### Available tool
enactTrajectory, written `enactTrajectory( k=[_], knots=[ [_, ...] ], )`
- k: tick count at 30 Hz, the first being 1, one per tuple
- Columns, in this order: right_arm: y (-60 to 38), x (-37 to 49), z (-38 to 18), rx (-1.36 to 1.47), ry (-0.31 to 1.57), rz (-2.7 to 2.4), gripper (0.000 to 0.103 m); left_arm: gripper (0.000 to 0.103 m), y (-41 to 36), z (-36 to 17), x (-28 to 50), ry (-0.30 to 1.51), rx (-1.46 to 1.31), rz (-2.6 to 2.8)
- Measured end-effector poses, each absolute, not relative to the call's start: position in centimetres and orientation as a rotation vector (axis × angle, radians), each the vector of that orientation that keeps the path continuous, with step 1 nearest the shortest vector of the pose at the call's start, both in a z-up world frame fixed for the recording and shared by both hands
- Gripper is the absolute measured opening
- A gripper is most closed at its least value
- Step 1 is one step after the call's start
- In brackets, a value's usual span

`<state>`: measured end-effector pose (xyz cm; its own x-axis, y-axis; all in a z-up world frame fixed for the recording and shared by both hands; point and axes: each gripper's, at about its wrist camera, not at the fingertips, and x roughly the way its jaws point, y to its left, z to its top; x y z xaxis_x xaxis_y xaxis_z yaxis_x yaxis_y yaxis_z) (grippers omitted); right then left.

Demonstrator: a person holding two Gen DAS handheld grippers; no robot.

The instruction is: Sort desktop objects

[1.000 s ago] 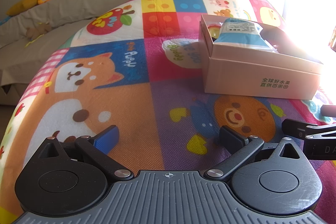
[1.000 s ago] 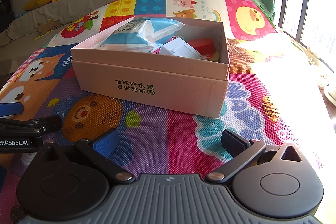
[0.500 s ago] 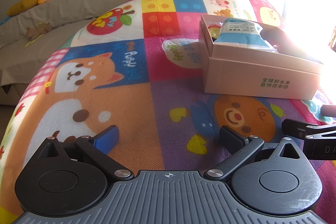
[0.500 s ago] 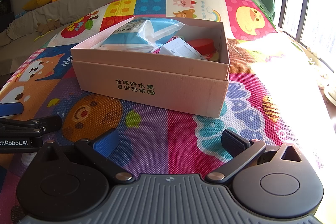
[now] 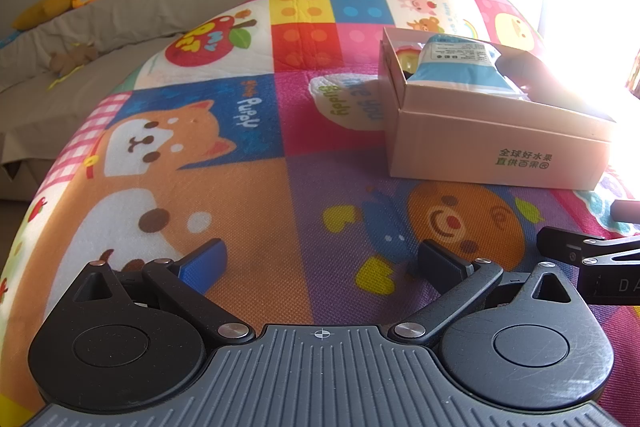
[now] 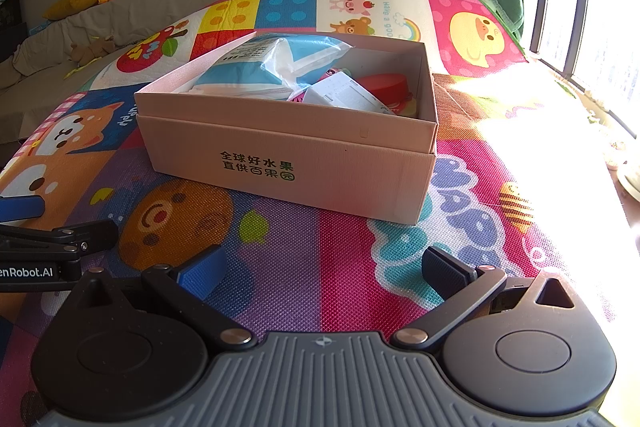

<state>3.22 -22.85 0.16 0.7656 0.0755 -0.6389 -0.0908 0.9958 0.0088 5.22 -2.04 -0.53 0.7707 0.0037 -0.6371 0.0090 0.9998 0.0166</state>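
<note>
Pink box (image 6: 288, 163) – green print, blue packet (image 6: 256, 71) inside, both tools (image 5: 320, 259) (image 6: 320, 269) wide open, empty

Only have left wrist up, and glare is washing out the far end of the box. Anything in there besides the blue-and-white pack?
Observer: Yes. The right wrist view shows a small white carton lying beside the pack inside the pink box.
Operator: Anything else?
Observer: A red item just behind the carton, near the right wall. It is partly hidden.
Operator: Right side holding anything?
Observer: No. The right gripper has its jaws wide apart with only mat between them, short of the box.
</note>
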Motion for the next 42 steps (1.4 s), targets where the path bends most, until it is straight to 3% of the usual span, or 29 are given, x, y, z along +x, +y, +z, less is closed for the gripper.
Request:
enactTrajectory(
  k=[42],
  knots=[
    [-22.86,3.22,0.16,-0.023,0.693,0.091,0.103,0.103,-1.77,-0.28,4.73,0.729,0.018,-0.01]
  ],
)
